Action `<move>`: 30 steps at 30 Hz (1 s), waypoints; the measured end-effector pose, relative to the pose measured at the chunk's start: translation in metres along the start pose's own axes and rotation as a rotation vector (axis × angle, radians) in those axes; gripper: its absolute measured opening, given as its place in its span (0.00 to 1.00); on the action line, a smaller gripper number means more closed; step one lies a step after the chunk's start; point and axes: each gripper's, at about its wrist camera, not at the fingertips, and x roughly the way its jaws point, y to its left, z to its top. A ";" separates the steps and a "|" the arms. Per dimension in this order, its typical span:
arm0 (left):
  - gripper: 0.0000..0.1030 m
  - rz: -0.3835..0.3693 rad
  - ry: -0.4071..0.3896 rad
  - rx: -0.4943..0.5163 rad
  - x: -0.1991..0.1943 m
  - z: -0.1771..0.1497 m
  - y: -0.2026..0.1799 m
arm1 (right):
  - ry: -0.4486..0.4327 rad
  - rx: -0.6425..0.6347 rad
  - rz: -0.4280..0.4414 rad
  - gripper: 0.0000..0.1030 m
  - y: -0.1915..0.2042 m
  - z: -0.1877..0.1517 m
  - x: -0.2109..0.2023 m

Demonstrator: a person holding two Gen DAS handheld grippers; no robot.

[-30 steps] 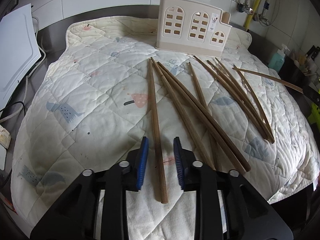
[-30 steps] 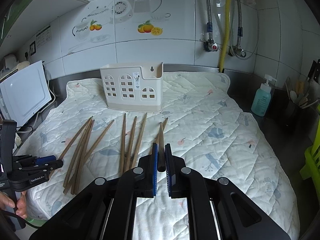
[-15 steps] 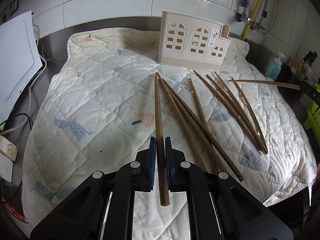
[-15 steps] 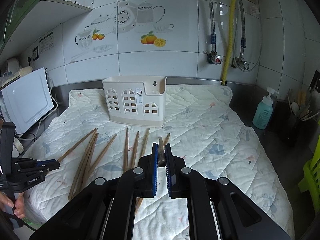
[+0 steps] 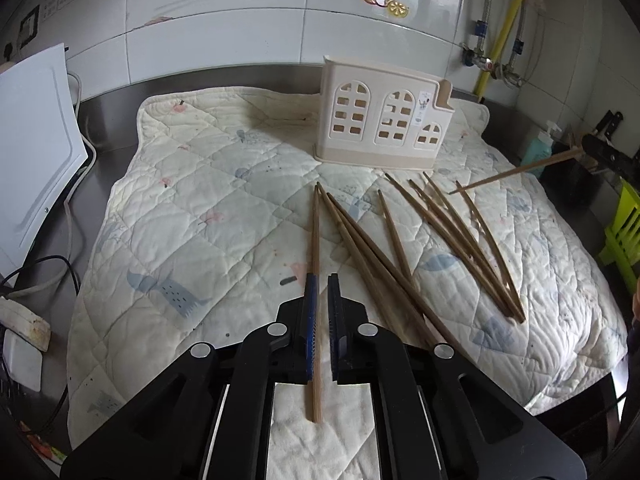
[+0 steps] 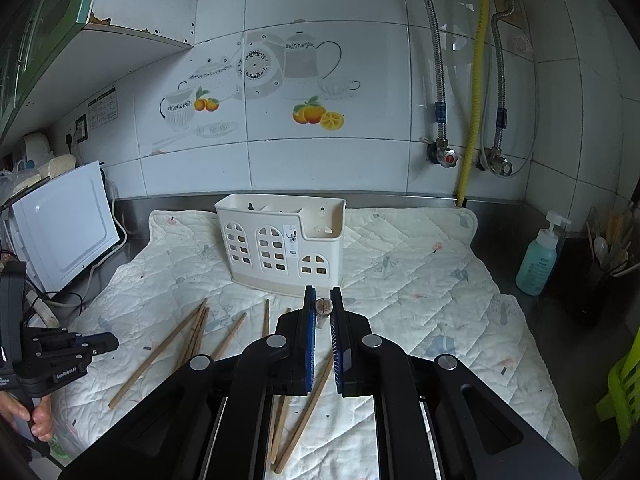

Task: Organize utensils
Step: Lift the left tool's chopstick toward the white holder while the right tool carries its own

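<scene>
Wooden chopsticks [image 5: 404, 280] litter quilt [image 5: 192, 216] w/ holder [image 5: 382, 124] far; left gripper [image 5: 322, 292] opening around one chopstick [image 5: 315, 240], right gripper [image 6: 322, 300] clamps another [image 6: 323, 307].

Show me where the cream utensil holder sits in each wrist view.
Left wrist: utensil holder upper right of centre, at the quilted mat's far end.
Right wrist: utensil holder centre, just beyond the jaws.
Shared landmark: yellow pipe on the tiled wall.

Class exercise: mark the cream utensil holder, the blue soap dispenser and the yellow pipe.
cream utensil holder [image 6: 280, 248]: right wrist view, front wall.
blue soap dispenser [image 6: 536, 266]: right wrist view, bottle body.
yellow pipe [image 6: 476, 80]: right wrist view, mid-length.
</scene>
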 end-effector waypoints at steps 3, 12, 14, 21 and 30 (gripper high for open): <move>0.39 0.013 0.028 0.015 0.005 -0.011 -0.002 | -0.003 -0.002 0.001 0.07 0.000 0.000 0.001; 0.23 0.041 0.131 0.019 0.033 -0.028 0.002 | -0.006 -0.008 0.006 0.07 0.002 0.001 0.001; 0.19 0.034 0.148 0.018 0.038 -0.030 0.004 | -0.006 -0.010 0.006 0.07 0.003 0.001 0.002; 0.06 0.048 0.148 0.027 0.039 -0.030 0.002 | -0.008 -0.012 0.006 0.07 0.003 0.001 0.002; 0.05 0.054 0.010 0.006 0.007 -0.006 0.006 | -0.032 -0.021 0.003 0.07 0.005 0.008 -0.003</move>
